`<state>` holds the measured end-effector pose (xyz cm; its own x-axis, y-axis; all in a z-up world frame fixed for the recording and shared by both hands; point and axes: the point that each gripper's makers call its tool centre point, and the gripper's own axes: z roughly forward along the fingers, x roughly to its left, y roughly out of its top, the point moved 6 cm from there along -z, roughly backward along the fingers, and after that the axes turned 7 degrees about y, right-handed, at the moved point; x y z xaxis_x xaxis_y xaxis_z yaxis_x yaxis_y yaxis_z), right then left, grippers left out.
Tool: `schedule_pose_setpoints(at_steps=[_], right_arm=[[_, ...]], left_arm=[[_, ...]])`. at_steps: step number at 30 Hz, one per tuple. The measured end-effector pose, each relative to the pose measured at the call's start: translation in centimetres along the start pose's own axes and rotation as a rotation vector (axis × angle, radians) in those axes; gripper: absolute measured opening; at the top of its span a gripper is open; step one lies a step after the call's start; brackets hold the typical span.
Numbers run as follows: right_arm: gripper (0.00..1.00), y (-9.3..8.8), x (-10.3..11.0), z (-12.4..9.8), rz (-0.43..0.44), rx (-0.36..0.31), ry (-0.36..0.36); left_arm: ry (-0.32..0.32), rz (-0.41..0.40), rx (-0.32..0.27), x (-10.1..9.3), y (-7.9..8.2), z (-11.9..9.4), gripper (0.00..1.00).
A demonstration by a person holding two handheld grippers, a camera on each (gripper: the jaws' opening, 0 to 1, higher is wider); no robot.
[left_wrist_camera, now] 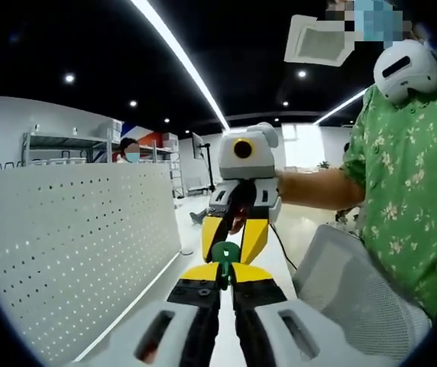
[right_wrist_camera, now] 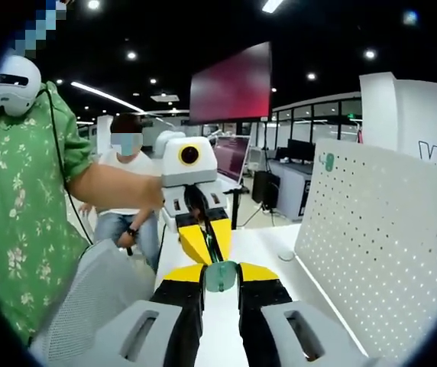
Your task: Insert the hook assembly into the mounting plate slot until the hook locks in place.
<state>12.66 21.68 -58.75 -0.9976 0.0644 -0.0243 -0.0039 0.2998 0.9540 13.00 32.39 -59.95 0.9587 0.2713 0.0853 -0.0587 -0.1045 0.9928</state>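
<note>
Over a white table (right_wrist_camera: 264, 252) beside a white pegboard (left_wrist_camera: 73, 252), the left gripper (left_wrist_camera: 226, 264) and right gripper (right_wrist_camera: 220, 277) meet tip to tip, both clamped on the green hook assembly (left_wrist_camera: 225, 252) between them.

Hook assembly (left_wrist_camera: 224, 254) between facing grippers, perforated mounting plate (left_wrist_camera: 73, 252) alongside, over table (right_wrist_camera: 257, 245).

Left gripper (left_wrist_camera: 226, 269) is showing yellow tips on black jaws; right gripper (right_wrist_camera: 220, 271) likewise. Hook assembly (left_wrist_camera: 224, 254) is reading green. Pegboard (left_wrist_camera: 73, 245) is appearing white, dotted with holes. Person's shirt (left_wrist_camera: 409, 191) is showing green with pale floral print.
</note>
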Motion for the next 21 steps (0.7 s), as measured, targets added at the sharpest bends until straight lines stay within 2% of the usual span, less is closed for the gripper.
schedule_pose_setpoints(at_steps=[21], right_arm=[[0.15, -0.05, -0.21, -0.17, -0.006, 0.005, -0.017]], left_arm=[[0.009, -0.009, -0.005, 0.14, -0.06, 0.26, 0.03]])
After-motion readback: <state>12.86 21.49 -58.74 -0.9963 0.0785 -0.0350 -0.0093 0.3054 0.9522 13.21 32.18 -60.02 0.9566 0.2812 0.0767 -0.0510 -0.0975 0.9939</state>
